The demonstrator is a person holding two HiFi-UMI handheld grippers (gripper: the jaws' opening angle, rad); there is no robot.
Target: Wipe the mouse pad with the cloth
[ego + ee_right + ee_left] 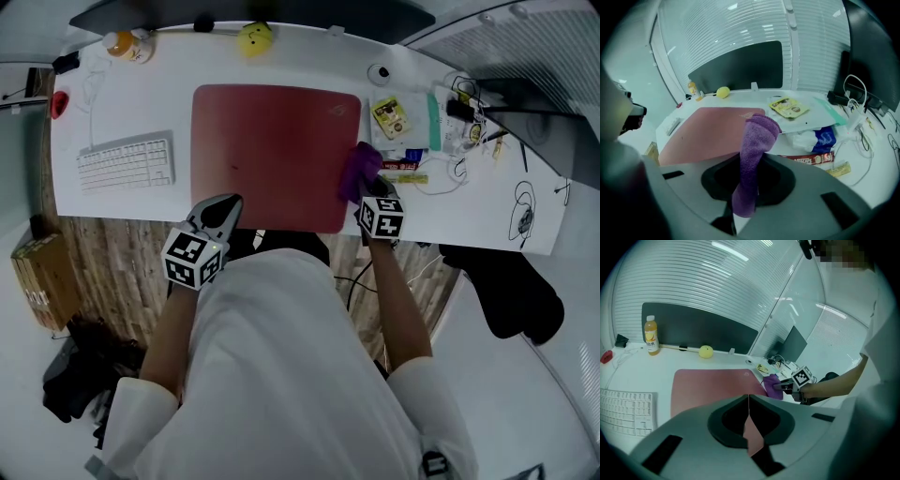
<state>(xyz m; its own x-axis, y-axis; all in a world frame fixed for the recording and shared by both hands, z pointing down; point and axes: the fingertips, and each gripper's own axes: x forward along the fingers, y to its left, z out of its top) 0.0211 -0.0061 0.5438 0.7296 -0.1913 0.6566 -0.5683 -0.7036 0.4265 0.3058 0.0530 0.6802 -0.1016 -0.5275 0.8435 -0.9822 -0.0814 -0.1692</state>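
A large red mouse pad (272,155) (712,385) (712,129) lies in the middle of the white desk (122,112). My right gripper (368,183) (750,185) is shut on a purple cloth (359,172) (753,154) (772,385), held over the pad's right front edge. The cloth stands up between the jaws and droops below them. My left gripper (222,214) (749,420) hovers at the pad's front left corner, its jaws closed together with nothing in them.
A white keyboard (127,163) lies left of the pad. At the back stand an orange drink bottle (127,45) and a yellow ball (255,37). Right of the pad are snack packets (391,116), wrappers and white cables (450,173). A black chair (506,286) is at right.
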